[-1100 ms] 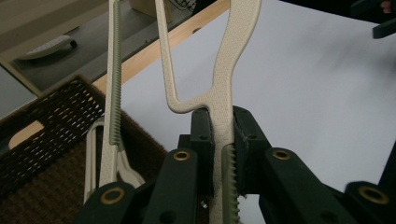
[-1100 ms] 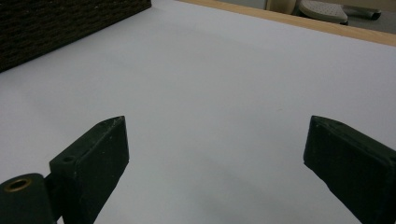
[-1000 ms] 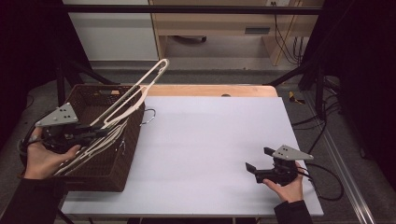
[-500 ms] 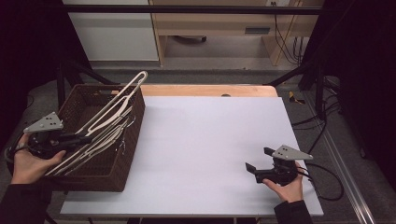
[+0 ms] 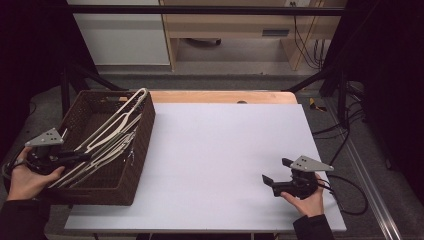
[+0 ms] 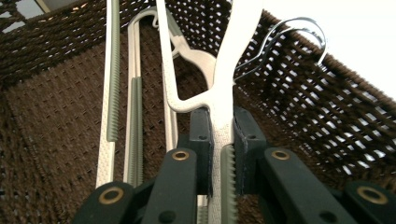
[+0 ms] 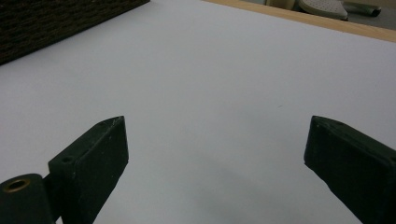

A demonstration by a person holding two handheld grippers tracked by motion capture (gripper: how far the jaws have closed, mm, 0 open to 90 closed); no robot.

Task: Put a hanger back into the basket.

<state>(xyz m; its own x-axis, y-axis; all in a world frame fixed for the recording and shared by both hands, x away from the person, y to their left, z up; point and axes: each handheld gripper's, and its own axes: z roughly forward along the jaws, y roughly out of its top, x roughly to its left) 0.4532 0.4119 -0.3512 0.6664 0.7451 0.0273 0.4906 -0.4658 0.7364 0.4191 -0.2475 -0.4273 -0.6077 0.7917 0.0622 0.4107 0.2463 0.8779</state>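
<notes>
Left gripper (image 6: 219,149): clamped on cream plastic hanger (image 6: 224,84), long axis running straight ahead over dark woven basket (image 5: 142,145). Right gripper (image 5: 277,175): wide, empty, well apart.

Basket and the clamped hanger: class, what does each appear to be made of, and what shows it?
Basket: dark brown woven wicker or rattan, matte; open weave shows light through. Hanger in the left gripper: cream plastic, apparently, finely textured, with grey ribbed grip strip; its hook is shiny metal wire.
</notes>
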